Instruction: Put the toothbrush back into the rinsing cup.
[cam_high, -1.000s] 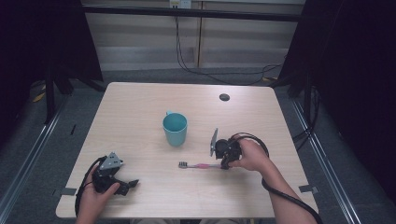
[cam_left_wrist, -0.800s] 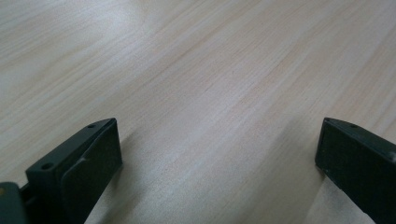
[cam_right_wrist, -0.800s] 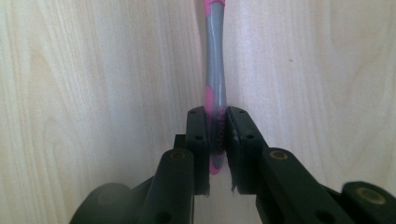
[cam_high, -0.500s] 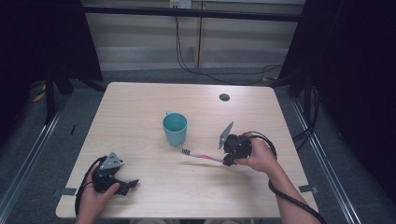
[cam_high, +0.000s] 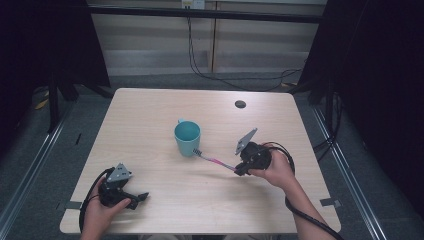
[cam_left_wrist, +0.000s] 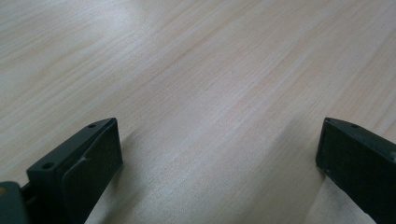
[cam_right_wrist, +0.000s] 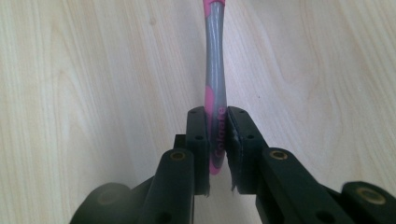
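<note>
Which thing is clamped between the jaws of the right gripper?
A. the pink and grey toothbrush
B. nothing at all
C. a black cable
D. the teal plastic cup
A: in the right gripper view, the right gripper has its jaws pressed on the handle end of the pink and grey toothbrush, while the teal plastic cup stands apart on the wooden table.

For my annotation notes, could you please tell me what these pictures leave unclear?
- Toothbrush head: cut off by the top edge in the right gripper view; too small in the high view.
- Inside of the cup: its bottom is hidden by its own wall, high view.
- Small dark disc: too small to identify, high view.
</note>
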